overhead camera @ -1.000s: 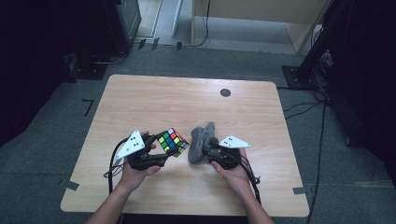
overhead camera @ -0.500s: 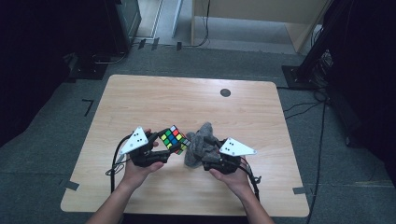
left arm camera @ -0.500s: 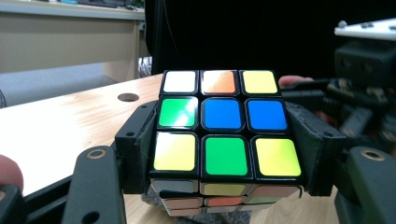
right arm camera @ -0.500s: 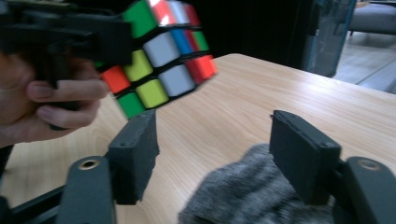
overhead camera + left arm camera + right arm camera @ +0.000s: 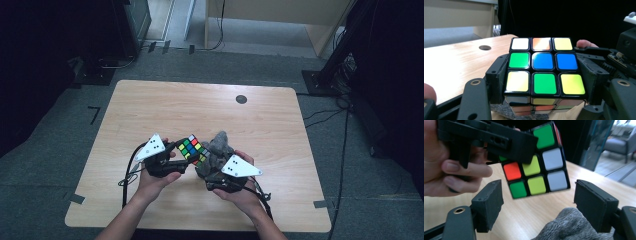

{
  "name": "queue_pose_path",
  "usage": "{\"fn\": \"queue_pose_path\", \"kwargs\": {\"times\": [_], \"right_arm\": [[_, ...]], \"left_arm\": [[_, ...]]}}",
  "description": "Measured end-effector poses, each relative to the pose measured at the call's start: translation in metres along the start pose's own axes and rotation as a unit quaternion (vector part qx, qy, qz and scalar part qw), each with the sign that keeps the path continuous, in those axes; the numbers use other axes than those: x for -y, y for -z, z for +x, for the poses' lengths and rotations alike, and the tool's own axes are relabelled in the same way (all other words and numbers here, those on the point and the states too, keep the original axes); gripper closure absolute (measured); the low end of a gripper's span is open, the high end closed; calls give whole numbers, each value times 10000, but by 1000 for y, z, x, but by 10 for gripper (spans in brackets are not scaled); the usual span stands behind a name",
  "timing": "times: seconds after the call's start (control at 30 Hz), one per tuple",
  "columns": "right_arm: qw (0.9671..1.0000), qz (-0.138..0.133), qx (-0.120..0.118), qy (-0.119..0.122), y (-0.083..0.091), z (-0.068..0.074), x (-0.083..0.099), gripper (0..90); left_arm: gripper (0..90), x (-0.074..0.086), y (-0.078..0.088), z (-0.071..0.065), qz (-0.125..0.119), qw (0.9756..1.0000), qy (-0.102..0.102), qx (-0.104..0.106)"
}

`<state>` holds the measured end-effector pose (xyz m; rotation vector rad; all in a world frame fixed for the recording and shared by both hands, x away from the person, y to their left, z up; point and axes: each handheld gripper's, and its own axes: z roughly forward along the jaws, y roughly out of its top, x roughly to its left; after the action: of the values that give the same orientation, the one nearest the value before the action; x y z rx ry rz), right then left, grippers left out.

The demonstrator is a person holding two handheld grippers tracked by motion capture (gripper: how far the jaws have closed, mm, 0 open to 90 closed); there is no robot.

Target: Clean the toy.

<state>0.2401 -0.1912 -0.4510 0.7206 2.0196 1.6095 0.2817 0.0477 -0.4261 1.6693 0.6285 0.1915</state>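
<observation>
A scrambled Rubik's cube (image 5: 192, 150) is lifted off the wooden table (image 5: 150, 110), with my left gripper (image 5: 176, 159) shut on it. In the left gripper view both pads press the cube's (image 5: 544, 67) sides. A crumpled grey cloth (image 5: 218, 146) sits right beside the cube, over my right gripper (image 5: 212, 167). My right gripper (image 5: 539, 205) stands open, its jaws having just been opening. The cloth (image 5: 571, 225) lies low between them against the right pad, with the left pad clear of it. Beyond that gap hangs the cube (image 5: 536, 170), held by the left gripper (image 5: 499, 142).
A dark round hole (image 5: 241, 99) marks the table's far side. Bare wood spreads behind and to both sides of the hands. Cables trail from both grippers toward the near edge. Dark equipment stands on the grey floor around the table.
The right hand has drawn back toward the person and shifted a little left. Its jaws have come apart around the cloth. The left gripper and cube have barely moved.
</observation>
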Motion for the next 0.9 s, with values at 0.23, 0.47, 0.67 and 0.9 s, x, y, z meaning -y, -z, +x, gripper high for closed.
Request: {"fn": "queue_pose_path", "kwargs": {"times": [0.23,0.47,0.67,0.9], "right_arm": [[9990,-107,242,365,-2,6,1,281],[9971,-70,434,622,-4,10,4,315],[9964,32,466,706,-4,10,4,342],[9970,224,455,591,-3,3,6,343]], "left_arm": [[346,2,-9,-7,210,9997,96,40],[346,3,-11,-7,292,9991,290,32],[341,5,-13,-3,306,9984,469,85],[223,1,-4,2,22,9990,429,99]]}}
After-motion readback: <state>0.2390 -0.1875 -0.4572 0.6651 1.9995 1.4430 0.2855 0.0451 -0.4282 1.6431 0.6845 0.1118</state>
